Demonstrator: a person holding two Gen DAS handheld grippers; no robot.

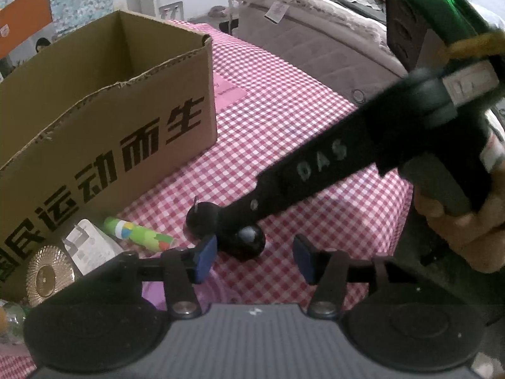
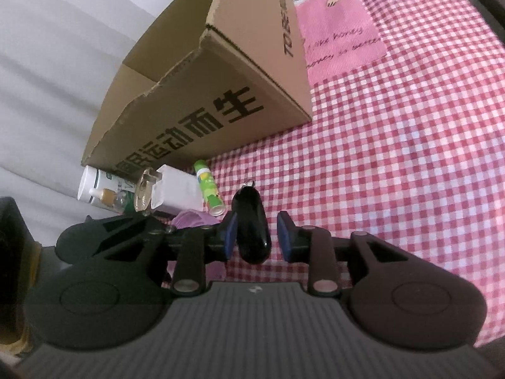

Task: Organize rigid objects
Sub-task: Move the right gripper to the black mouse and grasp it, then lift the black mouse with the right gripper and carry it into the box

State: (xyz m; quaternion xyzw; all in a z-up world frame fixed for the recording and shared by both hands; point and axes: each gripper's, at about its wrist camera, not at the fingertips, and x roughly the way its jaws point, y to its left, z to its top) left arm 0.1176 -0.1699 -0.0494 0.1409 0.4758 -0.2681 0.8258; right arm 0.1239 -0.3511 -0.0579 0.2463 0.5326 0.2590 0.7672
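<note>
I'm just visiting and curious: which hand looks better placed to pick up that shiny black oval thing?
Probably the right. The black fob already lies between the right gripper's open pads, while the left gripper sits nearer the camera, with nothing between its pads.

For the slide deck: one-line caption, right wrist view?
Right gripper straddles black key fob on checkered cloth, cardboard box behind.
</note>
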